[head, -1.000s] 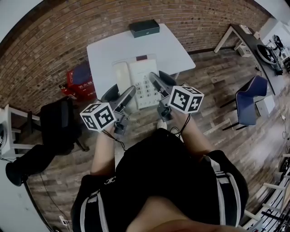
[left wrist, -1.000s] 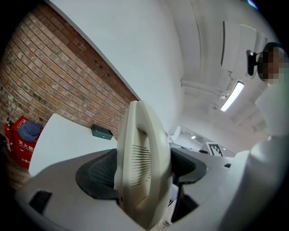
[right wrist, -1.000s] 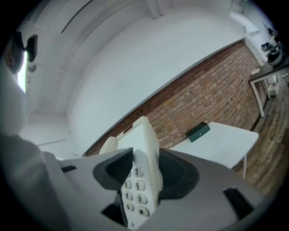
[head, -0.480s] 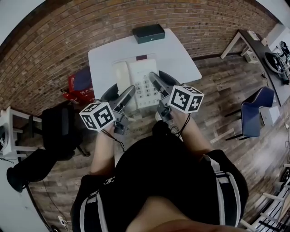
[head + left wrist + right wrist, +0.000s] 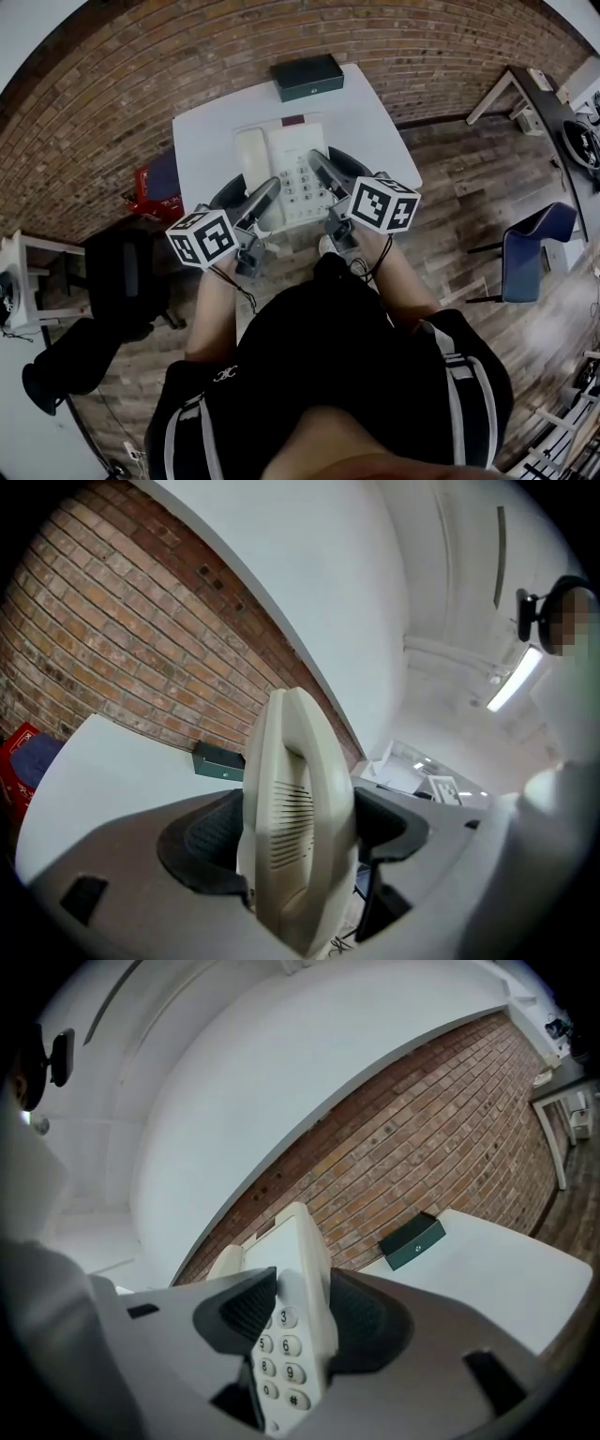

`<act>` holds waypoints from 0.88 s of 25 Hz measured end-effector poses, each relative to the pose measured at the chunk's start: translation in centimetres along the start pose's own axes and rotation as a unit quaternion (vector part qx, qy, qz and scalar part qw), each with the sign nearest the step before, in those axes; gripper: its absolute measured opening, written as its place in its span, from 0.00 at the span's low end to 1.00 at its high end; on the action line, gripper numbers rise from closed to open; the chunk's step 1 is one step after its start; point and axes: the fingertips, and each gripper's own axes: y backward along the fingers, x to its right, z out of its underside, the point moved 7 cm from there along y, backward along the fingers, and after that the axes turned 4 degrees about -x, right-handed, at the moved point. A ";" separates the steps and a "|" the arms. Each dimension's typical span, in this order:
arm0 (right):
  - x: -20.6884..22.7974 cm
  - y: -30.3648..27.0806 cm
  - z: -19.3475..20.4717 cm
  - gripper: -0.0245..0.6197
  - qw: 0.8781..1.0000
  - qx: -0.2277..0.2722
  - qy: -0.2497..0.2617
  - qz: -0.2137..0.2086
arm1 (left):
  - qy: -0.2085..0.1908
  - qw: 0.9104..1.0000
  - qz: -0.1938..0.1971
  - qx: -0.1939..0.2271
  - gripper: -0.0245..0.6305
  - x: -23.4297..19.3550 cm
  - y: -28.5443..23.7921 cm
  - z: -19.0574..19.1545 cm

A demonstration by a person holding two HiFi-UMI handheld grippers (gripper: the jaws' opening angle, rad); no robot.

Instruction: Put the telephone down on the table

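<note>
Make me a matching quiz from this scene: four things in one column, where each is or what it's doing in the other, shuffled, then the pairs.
Column one
1. left gripper
2. right gripper
3. dark green box
4. blue chair

Column two
A. on the wooden floor, right of the table
B. shut on the keypad edge of the telephone
C. at the table's far end, by the brick wall
D. shut on the telephone's handset side

Pairs: 1-D, 2-B, 3-C, 4-A

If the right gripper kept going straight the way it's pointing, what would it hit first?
The right gripper grips the telephone; beyond that, probably the brick wall, passing above the white table. Depth is unclear.
</note>
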 end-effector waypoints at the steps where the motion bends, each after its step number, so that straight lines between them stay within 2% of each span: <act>1: 1.0 -0.7 -0.8 0.29 1.000 -0.003 -0.003 0.002 | 0.004 1.000 -0.002 -0.004 0.60 -0.4 -1.3 -0.6; 7: 3.7 -2.6 -2.0 0.29 1.000 -0.017 -0.016 0.002 | 0.014 1.000 -0.009 -0.013 0.60 -1.8 -4.0 -1.4; 15: 12.1 -7.5 -6.9 0.29 0.998 -0.060 -0.034 0.004 | 0.050 0.998 -0.031 -0.035 0.60 -4.8 -13.6 -4.0; 22: 16.8 -10.4 -6.4 0.29 0.995 -0.083 -0.055 0.018 | 0.068 0.995 -0.053 -0.059 0.60 -7.9 -17.5 -3.6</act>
